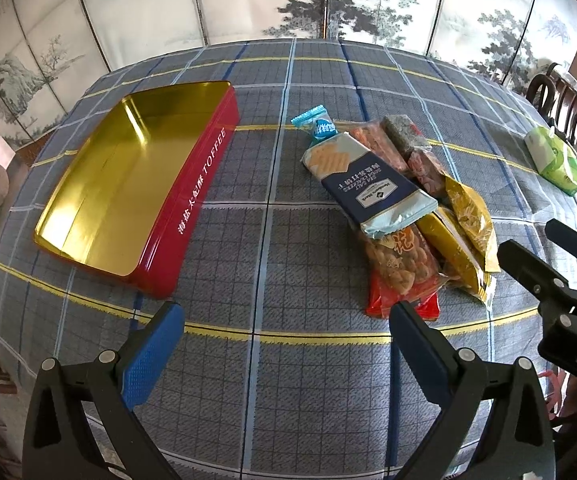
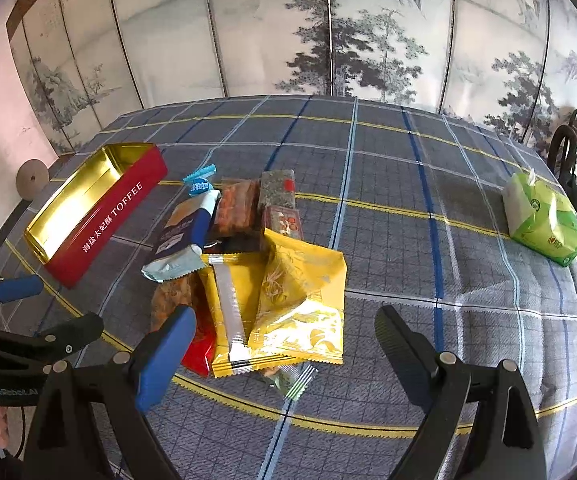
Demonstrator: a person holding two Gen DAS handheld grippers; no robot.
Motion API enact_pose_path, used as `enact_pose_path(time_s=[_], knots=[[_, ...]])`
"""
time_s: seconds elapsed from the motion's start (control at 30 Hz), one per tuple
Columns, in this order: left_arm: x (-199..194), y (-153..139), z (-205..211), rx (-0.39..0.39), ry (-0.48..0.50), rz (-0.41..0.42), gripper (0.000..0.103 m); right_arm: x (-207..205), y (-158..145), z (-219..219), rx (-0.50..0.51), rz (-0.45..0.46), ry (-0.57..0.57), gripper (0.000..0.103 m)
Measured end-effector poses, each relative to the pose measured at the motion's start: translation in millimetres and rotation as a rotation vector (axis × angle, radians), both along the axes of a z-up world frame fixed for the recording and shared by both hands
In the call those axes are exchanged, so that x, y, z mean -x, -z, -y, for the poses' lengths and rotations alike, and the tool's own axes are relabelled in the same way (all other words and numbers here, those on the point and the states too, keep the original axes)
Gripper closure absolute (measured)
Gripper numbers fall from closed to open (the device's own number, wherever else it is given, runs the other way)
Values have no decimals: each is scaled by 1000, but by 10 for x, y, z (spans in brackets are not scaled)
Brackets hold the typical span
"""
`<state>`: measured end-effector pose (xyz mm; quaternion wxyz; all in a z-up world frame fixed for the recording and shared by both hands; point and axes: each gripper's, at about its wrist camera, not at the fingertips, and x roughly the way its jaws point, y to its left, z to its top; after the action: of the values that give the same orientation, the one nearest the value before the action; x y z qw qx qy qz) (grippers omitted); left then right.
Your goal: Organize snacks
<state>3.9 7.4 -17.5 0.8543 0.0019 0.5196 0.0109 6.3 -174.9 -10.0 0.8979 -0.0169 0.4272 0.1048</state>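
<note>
Red-walled and gold-lined, one rectangular metal toffee tin [image 1: 136, 184] is seen lying open and empty on the left part of the table, with white lettering along its long side. One pile of wrapped snacks [image 2: 248, 272] is laid just to the right of the tin and apart from it, and about nine packets can be counted in it, though overlap keeps the count uncertain: one navy and pale-blue soda cracker packet [image 1: 368, 188] laid on top, one small light-blue twisted candy wrapper [image 1: 315, 123] at the far end, two yellow foil pouches [image 2: 304, 304] overlapping at the near right, one red packet of fried dough twists [image 1: 400, 276] partly covered by the cracker packet, one clear orange-brown snack bag [image 2: 238, 208], two dark rectangular bars [image 2: 278, 190] side by side behind the pouches, and one small clear green-striped wrapper [image 2: 294, 382] at the near edge. Both are borne by one table covered with a grey-blue plaid cloth [image 1: 288, 360] crossed by yellow and blue lines. One green and white tissue pack [image 2: 544, 220] is set well apart at the far right. The left gripper [image 1: 286, 316] is held above the cloth with its blue-padded jaws spread wide and nothing between them; the right gripper [image 2: 284, 320] is likewise spread wide and empty, poised near the yellow pouches. One painted folding screen [image 2: 328, 40] of several panels is stood behind the table.
</note>
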Motion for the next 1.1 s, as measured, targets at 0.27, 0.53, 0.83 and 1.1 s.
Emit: enact_pose_path(time_s=[0.27, 0.53, 0.83, 1.1], knots=[[-5, 27, -13, -3, -3, -3, 2, 5, -20, -1, 5, 3, 3, 10], [-4, 55, -40, -10, -10, -10, 2, 1, -17, 2, 19, 1, 24, 10], [-1, 95, -36, -5, -10, -19, 2, -9, 22, 3, 23, -12, 19, 10], [-33, 133, -38, 6, -11, -26, 2, -110, 120, 60, 24, -39, 29, 10]])
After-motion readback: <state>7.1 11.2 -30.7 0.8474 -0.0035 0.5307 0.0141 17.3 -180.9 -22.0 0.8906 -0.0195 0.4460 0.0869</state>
